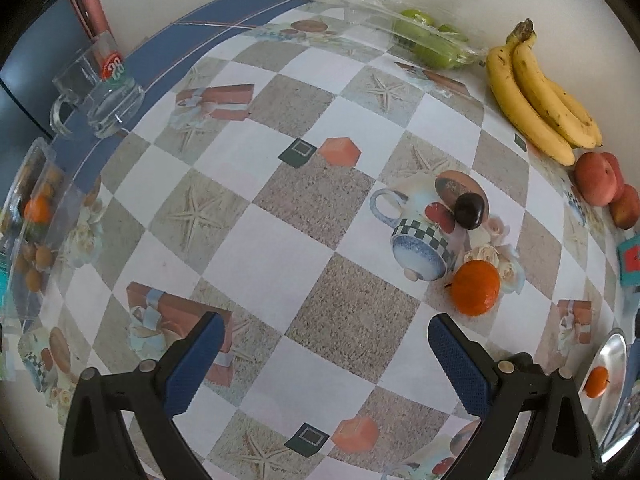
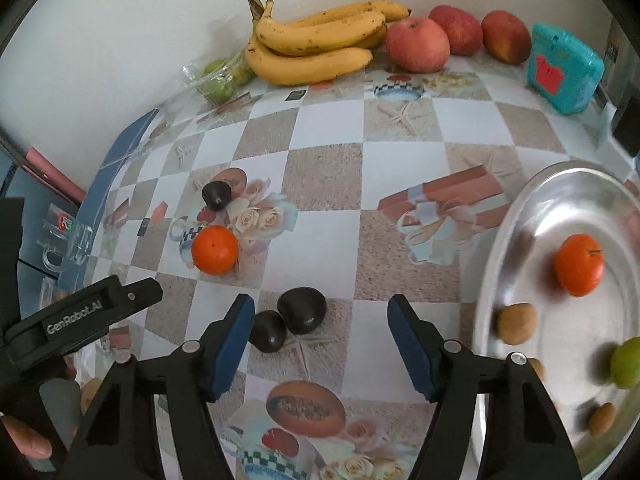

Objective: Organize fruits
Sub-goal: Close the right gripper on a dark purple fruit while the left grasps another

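Two claws, both pointing steeply down at the patterned tablecloth [image 1: 248,248], both empty.

Your left claw [image 1: 320,364]: jaws spread wide, nothing between the blue pads [image 1: 196,364], only bare checkered cloth. Just ahead of the right-hand pad sits an orange mandarin [image 1: 476,288], close to it but not touching. Beyond that, one dark plum [image 1: 470,210], apart from the mandarin. Farther off and to the right, against the wall: bananas [image 1: 540,92], red apples [image 1: 600,184], and green fruit in a clear bag [image 1: 432,40]. Far left of the claw, a glass mug [image 1: 100,92] and a clear plastic box of small fruits [image 1: 36,216] at the table edge.

Your right claw [image 2: 320,344]: jaws partly open, no grip. Two dark plums [image 2: 302,310] lie touching each other just ahead of the fingertips, toward the left-hand pad; the nearer, smaller plum [image 2: 269,331] lies just beside that pad, and whether they touch I cannot tell. To the right of the claw, a metal tray [image 2: 500,240] holding a mandarin [image 2: 579,265], a green fruit [image 2: 628,362] and small brown fruits [image 2: 516,323]. Ahead and left, the loose mandarin and the lone plum. Left claw's body shows at lower left, your hand [image 2: 24,440] on it. A teal box [image 2: 564,68] stands far ahead on the right, beside the apples.
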Action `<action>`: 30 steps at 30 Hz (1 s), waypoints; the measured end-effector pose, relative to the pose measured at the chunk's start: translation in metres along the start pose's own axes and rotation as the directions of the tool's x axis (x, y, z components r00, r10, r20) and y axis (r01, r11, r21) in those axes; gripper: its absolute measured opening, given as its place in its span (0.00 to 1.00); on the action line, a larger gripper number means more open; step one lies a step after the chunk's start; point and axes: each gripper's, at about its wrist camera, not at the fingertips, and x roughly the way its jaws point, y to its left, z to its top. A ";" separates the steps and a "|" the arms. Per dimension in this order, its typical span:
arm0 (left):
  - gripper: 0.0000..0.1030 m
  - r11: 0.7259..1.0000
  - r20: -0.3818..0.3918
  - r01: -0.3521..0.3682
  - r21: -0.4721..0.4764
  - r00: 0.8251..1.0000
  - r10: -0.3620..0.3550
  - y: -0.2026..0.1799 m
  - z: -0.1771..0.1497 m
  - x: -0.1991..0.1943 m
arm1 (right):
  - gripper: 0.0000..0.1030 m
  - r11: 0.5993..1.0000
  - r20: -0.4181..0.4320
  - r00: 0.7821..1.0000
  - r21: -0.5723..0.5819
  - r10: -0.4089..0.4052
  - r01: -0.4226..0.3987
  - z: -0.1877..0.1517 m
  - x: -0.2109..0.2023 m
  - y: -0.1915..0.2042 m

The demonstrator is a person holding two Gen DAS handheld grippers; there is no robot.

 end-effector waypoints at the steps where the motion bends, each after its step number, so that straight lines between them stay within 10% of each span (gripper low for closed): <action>1: 1.00 1.000 0.000 0.002 0.003 1.000 -0.002 -0.001 0.000 0.000 | 0.67 1.000 -0.002 1.000 0.005 0.011 -0.011 0.000 0.003 0.000; 30: 1.00 0.999 0.002 0.038 0.037 0.999 -0.038 -0.015 0.000 -0.005 | 0.29 0.995 0.012 0.998 0.072 0.064 -0.065 0.001 0.006 -0.002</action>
